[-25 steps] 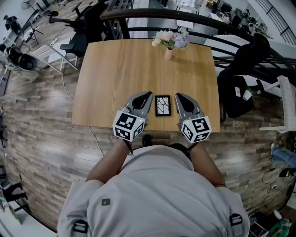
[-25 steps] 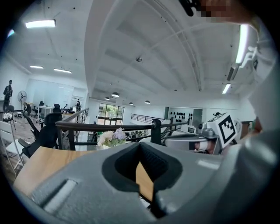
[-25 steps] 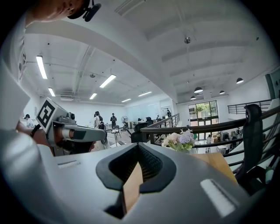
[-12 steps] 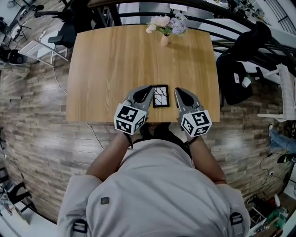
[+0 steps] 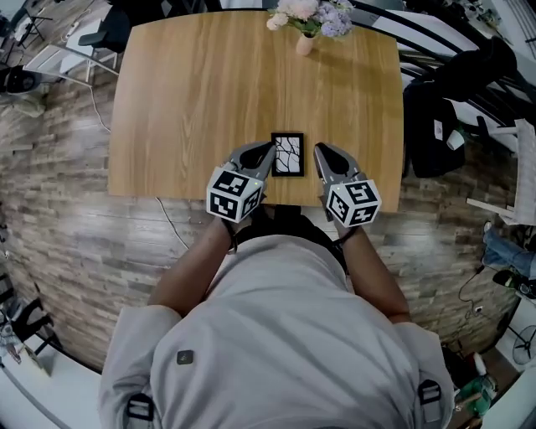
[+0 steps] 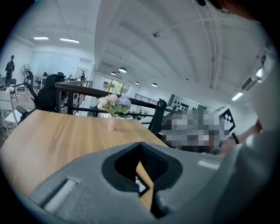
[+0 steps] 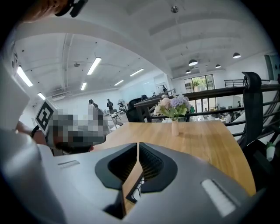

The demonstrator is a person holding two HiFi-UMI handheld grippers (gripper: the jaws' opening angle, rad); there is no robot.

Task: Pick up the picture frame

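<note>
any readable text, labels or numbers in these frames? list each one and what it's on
No readable words or numbers in any view.
Picture frame: branching line drawing only, no lettering.
Left cube and right cube: black-and-white square marker patterns, not text.
Background room: anything printed there is too small to read.

The rectangular light wooden desk [image 5: 209, 92] is viewed from steeply above by the head camera, its near edge closest. Both gripper views are taken low at that near edge, facing the far edge. Shared by all three are the small vase of pale flowers [image 5: 306, 21] there and the black-rimmed picture frame [image 5: 287, 154].
</note>
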